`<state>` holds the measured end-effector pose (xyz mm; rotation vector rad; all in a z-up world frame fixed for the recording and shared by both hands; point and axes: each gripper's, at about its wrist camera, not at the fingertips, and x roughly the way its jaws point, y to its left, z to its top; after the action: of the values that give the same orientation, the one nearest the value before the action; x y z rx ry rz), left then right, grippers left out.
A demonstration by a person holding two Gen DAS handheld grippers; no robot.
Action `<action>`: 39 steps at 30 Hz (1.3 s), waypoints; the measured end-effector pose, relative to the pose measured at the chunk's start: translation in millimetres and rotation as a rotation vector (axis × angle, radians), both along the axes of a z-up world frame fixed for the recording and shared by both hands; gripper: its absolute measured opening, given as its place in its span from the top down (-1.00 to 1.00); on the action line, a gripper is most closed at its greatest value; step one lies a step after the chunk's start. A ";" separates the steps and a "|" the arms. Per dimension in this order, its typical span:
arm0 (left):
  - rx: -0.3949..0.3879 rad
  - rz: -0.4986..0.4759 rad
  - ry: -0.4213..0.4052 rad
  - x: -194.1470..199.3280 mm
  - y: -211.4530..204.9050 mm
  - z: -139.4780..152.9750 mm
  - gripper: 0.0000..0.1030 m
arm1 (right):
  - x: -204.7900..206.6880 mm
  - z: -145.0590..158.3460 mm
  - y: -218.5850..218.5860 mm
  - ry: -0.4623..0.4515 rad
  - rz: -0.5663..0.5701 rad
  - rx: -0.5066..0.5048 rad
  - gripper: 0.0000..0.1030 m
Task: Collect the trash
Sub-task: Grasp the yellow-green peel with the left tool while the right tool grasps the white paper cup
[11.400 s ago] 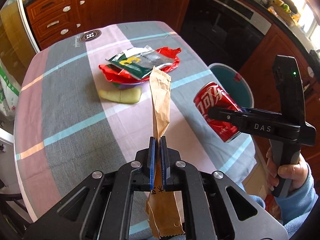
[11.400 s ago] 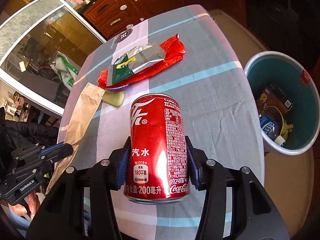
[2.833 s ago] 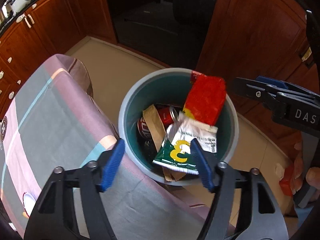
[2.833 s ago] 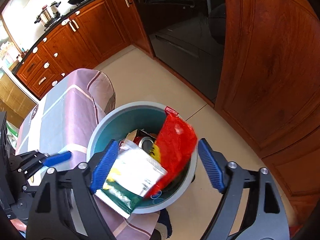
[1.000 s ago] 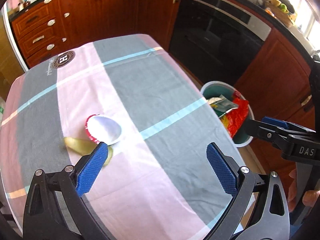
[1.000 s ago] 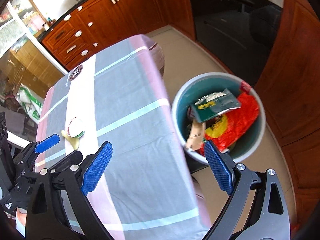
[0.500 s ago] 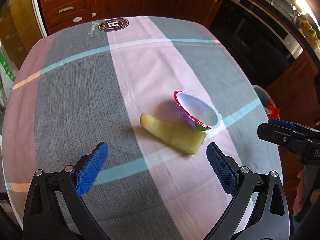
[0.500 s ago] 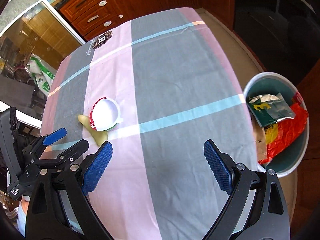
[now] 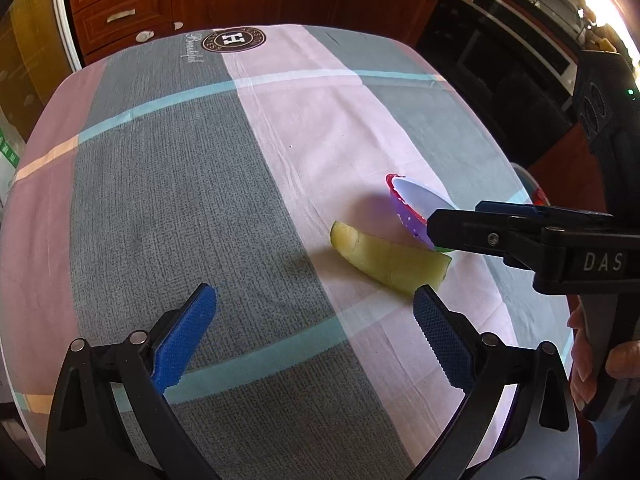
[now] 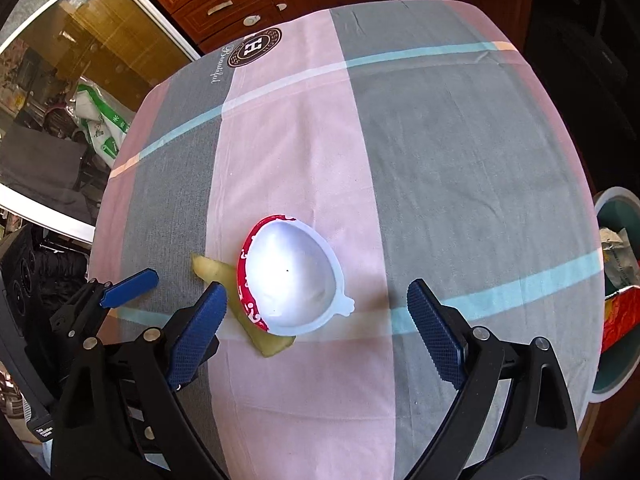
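An empty white cup with a red rim (image 10: 294,278) lies tilted on the checked tablecloth (image 10: 440,160), resting on a yellow-green peel (image 10: 224,280). In the left wrist view the peel (image 9: 390,258) lies just ahead of my open, empty left gripper (image 9: 314,336), toward its right finger, and the cup (image 9: 416,208) lies behind it. My right gripper (image 10: 316,334) is open and empty, with the cup just ahead between its fingers. It shows from the side in the left wrist view (image 9: 452,226), partly covering the cup. The left gripper shows at the left in the right wrist view (image 10: 128,286).
A teal trash bin (image 10: 616,216) with wrappers in it stands on the floor past the table's right edge. Brown cabinets (image 9: 120,8) stand behind the table and a dark oven (image 9: 500,60) at the right. A glass door (image 10: 60,60) is at the left.
Both grippers have moved closer to the cup and peel. The right gripper now reaches over the cup from the right. Earlier, the can, paper bag and wrappers went into the bin.
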<state>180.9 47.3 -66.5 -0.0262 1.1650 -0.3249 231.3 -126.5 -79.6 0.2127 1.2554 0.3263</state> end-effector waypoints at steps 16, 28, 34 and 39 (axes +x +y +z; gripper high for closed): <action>-0.067 -0.038 0.001 9.8 -12.9 -5.1 -0.92 | -4.2 3.3 -15.4 -0.081 -0.025 -0.101 0.00; -0.139 -0.155 0.026 24.4 -73.9 -3.9 0.09 | -28.6 8.8 -66.9 -0.101 -0.093 -0.078 0.00; -0.037 -0.217 0.010 13.6 -100.2 -5.1 0.13 | -37.7 2.8 -86.9 -0.088 -0.118 -0.051 0.00; 0.023 -0.216 0.019 14.1 -108.9 -4.5 0.07 | -43.1 -0.3 -92.9 -0.086 -0.116 -0.027 0.00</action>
<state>195.0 -61.7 -70.9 0.1183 1.1928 -0.5030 188.2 -219.3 -79.9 0.2447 1.1572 0.2158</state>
